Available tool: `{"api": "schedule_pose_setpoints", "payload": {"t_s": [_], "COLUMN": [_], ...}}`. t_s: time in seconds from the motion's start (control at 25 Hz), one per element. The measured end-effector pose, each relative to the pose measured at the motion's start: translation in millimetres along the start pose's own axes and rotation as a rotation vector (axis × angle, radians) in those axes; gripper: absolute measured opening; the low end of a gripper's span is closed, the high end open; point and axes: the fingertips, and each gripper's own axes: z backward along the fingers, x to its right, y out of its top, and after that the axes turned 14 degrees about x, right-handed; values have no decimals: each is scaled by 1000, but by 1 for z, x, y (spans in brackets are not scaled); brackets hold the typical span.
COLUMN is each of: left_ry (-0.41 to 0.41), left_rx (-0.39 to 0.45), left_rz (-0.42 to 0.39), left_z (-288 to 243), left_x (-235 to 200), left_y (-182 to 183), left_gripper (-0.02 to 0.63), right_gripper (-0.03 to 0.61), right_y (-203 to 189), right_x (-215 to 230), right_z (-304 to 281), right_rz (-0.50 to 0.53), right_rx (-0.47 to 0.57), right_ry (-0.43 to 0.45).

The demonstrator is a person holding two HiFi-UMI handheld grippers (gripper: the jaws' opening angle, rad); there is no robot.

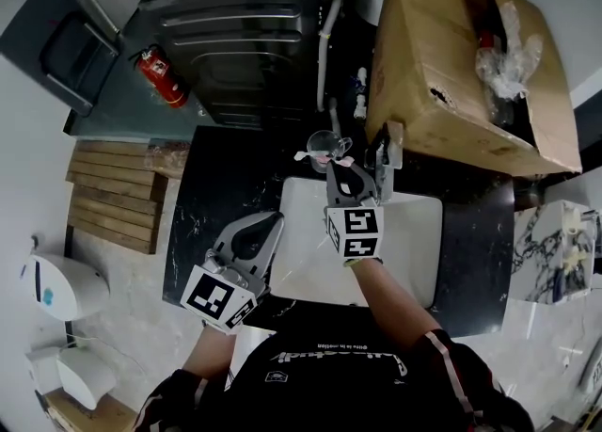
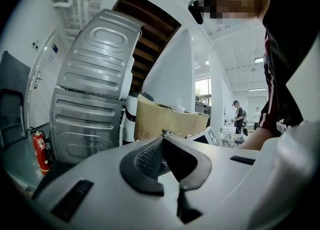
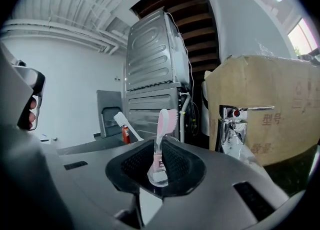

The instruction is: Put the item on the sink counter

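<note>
My right gripper (image 1: 346,176) is over the far rim of the white sink basin (image 1: 414,232), shut on a pink toothbrush (image 3: 162,124) that stands upright between its pads. Only a bit of that toothbrush (image 1: 340,164) shows in the head view. Just beyond the tips stands a clear glass cup (image 1: 325,145) on the black sink counter (image 1: 207,204). A white toothbrush (image 3: 123,124) leans left behind the jaws. My left gripper (image 1: 275,223) hangs over the basin's left rim, shut with nothing in it (image 2: 162,141).
A chrome faucet (image 1: 381,152) stands right of the cup, close to my right gripper. A big cardboard box (image 1: 451,54) fills the back right. Behind the counter are a grey washing machine (image 1: 235,25), a red fire extinguisher (image 1: 162,75) and a wooden pallet (image 1: 113,195).
</note>
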Motion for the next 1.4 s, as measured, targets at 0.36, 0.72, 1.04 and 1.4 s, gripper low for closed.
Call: {"api": "schedule_pose_setpoints", "payload": {"t_s": [0.36, 0.72, 1.04, 1.4], "left_ry": [-20, -58, -118, -195], "left_rx": [18, 49, 79, 113], "left_rz": [-30, -55, -63, -57], "left_z": [13, 32, 52, 70], "left_x": [19, 55, 102, 160], "left_y": [20, 44, 65, 80], "left_gripper": [14, 14, 14, 14], "right_gripper": [100, 101, 101, 98], "right_y": [10, 41, 103, 152], "right_x": [-8, -15, -26, -52], "right_z": [30, 100, 191, 293], "right_rz": [-18, 4, 15, 45], "right_rx": [9, 54, 167, 256], "right_ry": [-19, -44, -71, -67]}}
